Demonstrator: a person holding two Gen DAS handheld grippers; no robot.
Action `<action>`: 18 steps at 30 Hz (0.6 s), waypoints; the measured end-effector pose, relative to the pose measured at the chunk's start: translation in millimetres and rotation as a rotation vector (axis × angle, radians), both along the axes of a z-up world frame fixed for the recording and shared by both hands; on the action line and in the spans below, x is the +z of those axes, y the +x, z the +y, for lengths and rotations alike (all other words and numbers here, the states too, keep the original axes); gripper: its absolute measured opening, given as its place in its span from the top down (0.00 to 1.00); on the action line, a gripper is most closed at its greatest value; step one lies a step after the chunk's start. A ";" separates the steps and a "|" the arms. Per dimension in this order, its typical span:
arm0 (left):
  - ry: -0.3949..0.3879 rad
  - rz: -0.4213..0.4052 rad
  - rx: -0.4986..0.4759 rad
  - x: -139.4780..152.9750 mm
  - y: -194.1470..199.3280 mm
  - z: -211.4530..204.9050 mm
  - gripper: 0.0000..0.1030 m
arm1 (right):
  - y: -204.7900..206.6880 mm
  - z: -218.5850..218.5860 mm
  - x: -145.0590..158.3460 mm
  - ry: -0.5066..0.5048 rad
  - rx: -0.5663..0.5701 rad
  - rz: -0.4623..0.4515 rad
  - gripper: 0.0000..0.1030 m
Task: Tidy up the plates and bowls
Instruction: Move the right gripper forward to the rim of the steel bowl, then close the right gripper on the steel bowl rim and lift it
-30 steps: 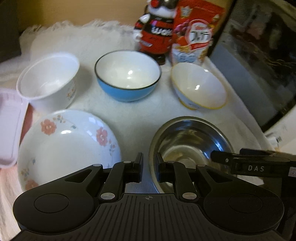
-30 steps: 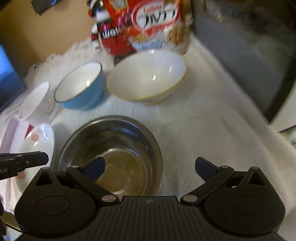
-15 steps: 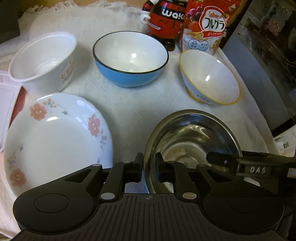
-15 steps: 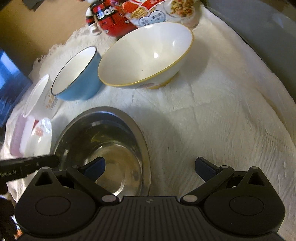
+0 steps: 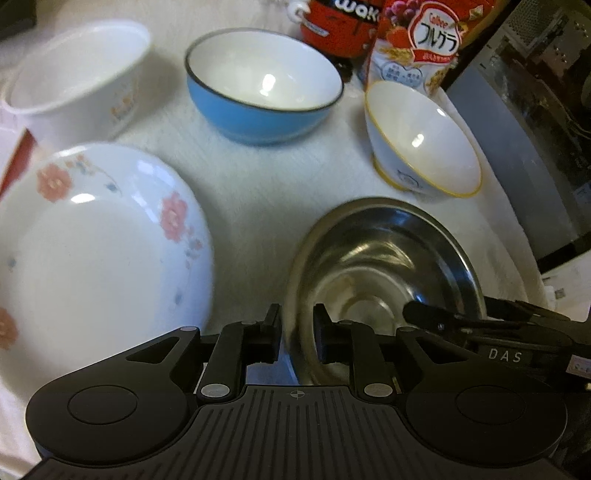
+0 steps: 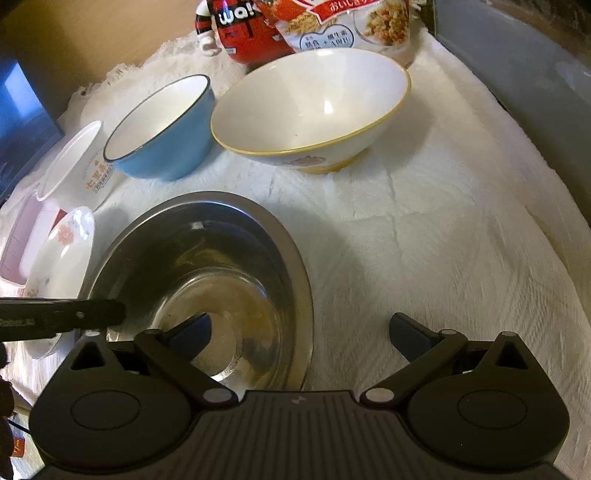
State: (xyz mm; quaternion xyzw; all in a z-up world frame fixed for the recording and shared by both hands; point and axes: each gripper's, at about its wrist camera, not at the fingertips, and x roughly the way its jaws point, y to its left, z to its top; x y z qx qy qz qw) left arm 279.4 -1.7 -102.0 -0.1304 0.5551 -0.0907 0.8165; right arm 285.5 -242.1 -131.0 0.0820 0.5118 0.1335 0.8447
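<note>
My left gripper (image 5: 295,334) is shut on the near left rim of a steel bowl (image 5: 384,266). The steel bowl also shows in the right wrist view (image 6: 207,266). My right gripper (image 6: 301,334) is open, its jaws straddling the steel bowl's right rim. A floral plate (image 5: 92,251) lies left of the steel bowl. Behind stand a white cup-like bowl (image 5: 77,77), a blue bowl (image 5: 262,85) and a yellow-rimmed white bowl (image 5: 421,140). In the right wrist view the yellow-rimmed bowl (image 6: 310,107) sits just beyond the steel bowl.
A white towel (image 6: 424,229) covers the table. A cereal bag (image 5: 424,40) and a red figure bottle (image 5: 340,26) stand at the back. A grey appliance (image 5: 517,147) borders the right side. A pink-lidded box (image 6: 22,236) lies at the far left.
Both cameras have moved forward and lower toward the bowls. My left gripper stays shut on the steel bowl's rim. The steel bowl looks tilted now.
</note>
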 end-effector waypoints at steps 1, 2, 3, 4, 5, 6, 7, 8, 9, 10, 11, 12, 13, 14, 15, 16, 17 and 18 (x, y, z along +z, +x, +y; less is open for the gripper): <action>-0.002 0.002 -0.002 -1.8 1.0 -1.7 0.77 | -2.4 -1.0 1.6 0.003 -0.006 -0.020 0.10; -0.001 0.002 -0.005 -3.3 1.1 -3.7 0.74 | -5.2 -0.6 4.4 -0.004 -0.010 -0.047 0.16; 0.000 0.001 -0.008 -4.7 1.9 -5.3 0.73 | -7.0 0.5 6.8 -0.017 -0.018 -0.067 0.20; 0.003 -0.001 -0.010 -5.8 2.4 -6.3 0.73 | -8.1 1.1 9.2 -0.027 -0.029 -0.081 0.30; 0.007 -0.004 -0.012 -6.5 3.2 -7.2 0.73 | -8.4 1.6 10.7 -0.024 -0.035 -0.082 0.40; 0.010 -0.009 -0.014 -6.9 3.4 -7.9 0.74 | -8.0 1.4 11.3 -0.012 -0.037 -0.074 0.42; 0.013 -0.014 -0.016 -7.1 3.3 -8.1 0.74 | -7.0 0.9 11.4 0.002 -0.037 -0.065 0.43; 0.017 -0.016 -0.018 -7.2 3.4 -8.4 0.76 | -7.1 1.5 11.1 0.007 -0.033 -0.056 0.45; 0.022 -0.016 -0.019 -7.1 2.3 -8.7 0.77 | -7.4 2.6 10.9 0.001 -0.026 -0.052 0.45; 0.024 -0.016 -0.024 -6.9 1.2 -8.9 0.77 | -8.6 4.3 10.8 -0.004 -0.018 -0.048 0.47; 0.021 -0.016 -0.030 -6.1 0.5 -9.2 0.79 | -10.5 6.3 11.4 -0.004 -0.007 -0.043 0.52; 0.017 -0.020 -0.035 -4.4 -1.1 -9.3 0.79 | -12.5 8.7 12.6 0.001 0.003 -0.040 0.53; 0.021 -0.024 -0.036 -2.6 -3.3 -9.1 0.79 | -14.8 11.0 14.5 0.000 0.008 -0.039 0.52; 0.026 -0.031 -0.038 -0.4 -5.6 -8.7 0.79 | -17.3 13.7 17.2 -0.013 0.005 -0.045 0.52; 0.031 -0.043 -0.039 2.6 -8.9 -7.4 0.79 | -19.3 15.7 19.6 -0.017 0.007 -0.053 0.52; 0.032 -0.054 -0.039 6.2 -12.0 -5.0 0.79 | -20.9 17.5 22.3 -0.017 0.010 -0.060 0.53; 0.032 -0.065 -0.038 9.8 -15.2 -1.9 0.79 | -22.1 19.7 25.8 -0.016 0.014 -0.067 0.53; 0.033 -0.078 -0.036 14.9 -19.5 2.4 0.79 | -23.2 22.4 29.4 -0.017 0.018 -0.076 0.52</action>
